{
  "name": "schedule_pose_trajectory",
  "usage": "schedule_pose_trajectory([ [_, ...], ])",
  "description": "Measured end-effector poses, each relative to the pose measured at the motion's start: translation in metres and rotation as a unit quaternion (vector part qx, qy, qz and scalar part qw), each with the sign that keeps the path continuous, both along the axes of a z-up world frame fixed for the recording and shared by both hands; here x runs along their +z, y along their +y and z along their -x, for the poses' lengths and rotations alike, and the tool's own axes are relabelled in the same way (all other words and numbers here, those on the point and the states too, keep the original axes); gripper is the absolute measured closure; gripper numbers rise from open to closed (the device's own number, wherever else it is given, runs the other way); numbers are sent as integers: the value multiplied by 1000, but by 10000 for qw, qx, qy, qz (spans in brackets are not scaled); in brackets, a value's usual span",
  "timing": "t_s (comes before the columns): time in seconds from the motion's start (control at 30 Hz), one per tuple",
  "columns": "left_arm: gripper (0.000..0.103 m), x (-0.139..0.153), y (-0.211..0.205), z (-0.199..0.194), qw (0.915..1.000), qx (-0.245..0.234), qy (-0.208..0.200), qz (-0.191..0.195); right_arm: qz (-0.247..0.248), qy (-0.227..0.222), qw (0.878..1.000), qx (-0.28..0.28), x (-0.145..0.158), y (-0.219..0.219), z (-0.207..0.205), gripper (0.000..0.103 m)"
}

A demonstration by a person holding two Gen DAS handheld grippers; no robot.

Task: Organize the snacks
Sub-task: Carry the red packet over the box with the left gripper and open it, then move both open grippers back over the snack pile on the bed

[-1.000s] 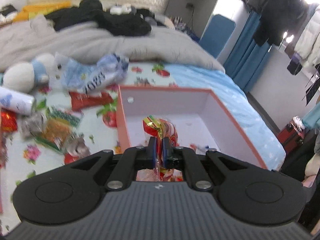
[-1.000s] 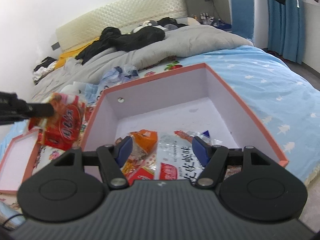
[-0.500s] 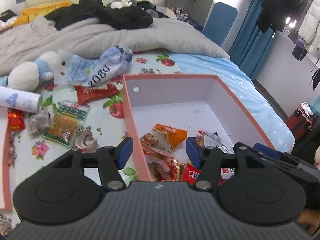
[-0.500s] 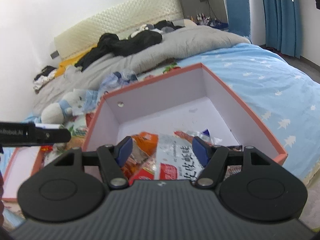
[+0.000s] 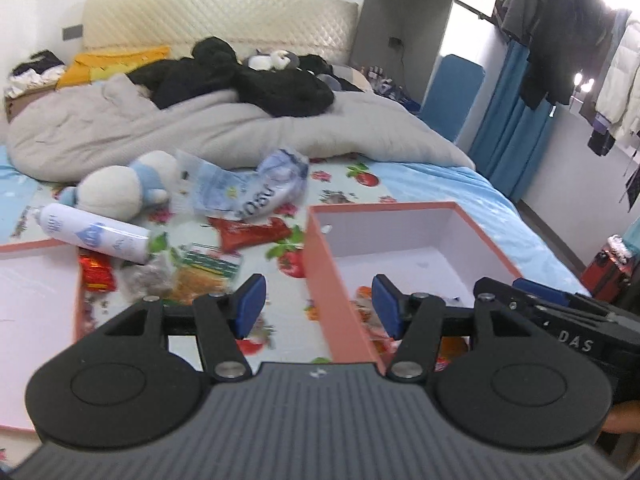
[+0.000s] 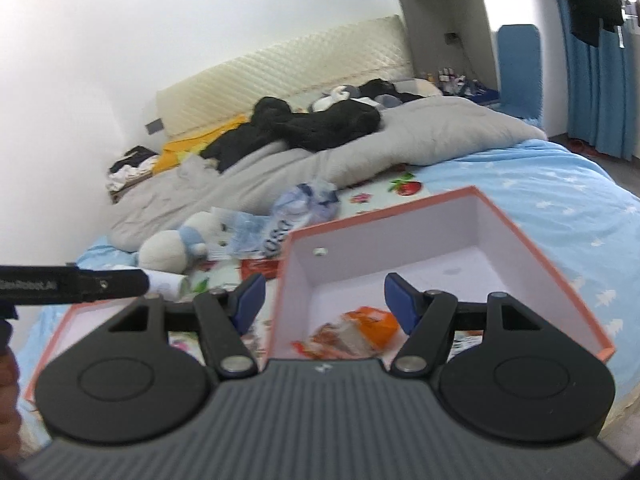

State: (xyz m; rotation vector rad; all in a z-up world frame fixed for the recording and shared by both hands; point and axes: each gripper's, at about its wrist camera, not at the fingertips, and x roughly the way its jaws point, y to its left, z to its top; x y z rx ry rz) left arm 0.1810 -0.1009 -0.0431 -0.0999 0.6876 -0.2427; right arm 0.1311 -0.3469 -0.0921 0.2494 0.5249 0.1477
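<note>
Snacks: some already lie in the orange box (image 5: pixel 416 236); a red packet (image 5: pixel 252 232) and a green-orange pack (image 5: pixel 204 272) lie loose on the floral sheet (image 5: pixel 288 304), left of the box.
Step in hand: fetch another loose packet — likely best to come down over it and pinch the flat middle.
Left gripper (image 5: pixel 316 306): jaws apart, nothing between them.
Right gripper (image 6: pixel 324 298): jaws apart, empty — above the box's near corner.

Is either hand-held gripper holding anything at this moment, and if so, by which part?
Nothing is held. The left hand-held gripper and the right hand-held gripper both stand open with nothing between their pads; the snacks lie loose in the box.
</note>
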Motion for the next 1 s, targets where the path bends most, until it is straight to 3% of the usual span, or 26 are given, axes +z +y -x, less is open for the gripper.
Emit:
schedule_pose_trajectory([
  [0.37, 39, -40, 79, 36, 9985, 516, 157, 64, 129, -20, 9983, 565, -12, 72, 24, 35],
  [0.57, 39, -67, 104, 43, 9961, 754, 448, 55, 223, -5, 9964, 823, -28, 101, 34, 35],
  [0.83, 38, -103, 118, 23, 9932, 823, 827, -32, 313, 176, 9905, 1324, -53, 136, 23, 35],
  [1.0, 24, -102, 130, -5, 9928, 963, 700, -152, 415, 155, 9878, 1490, -57, 154, 5, 35],
])
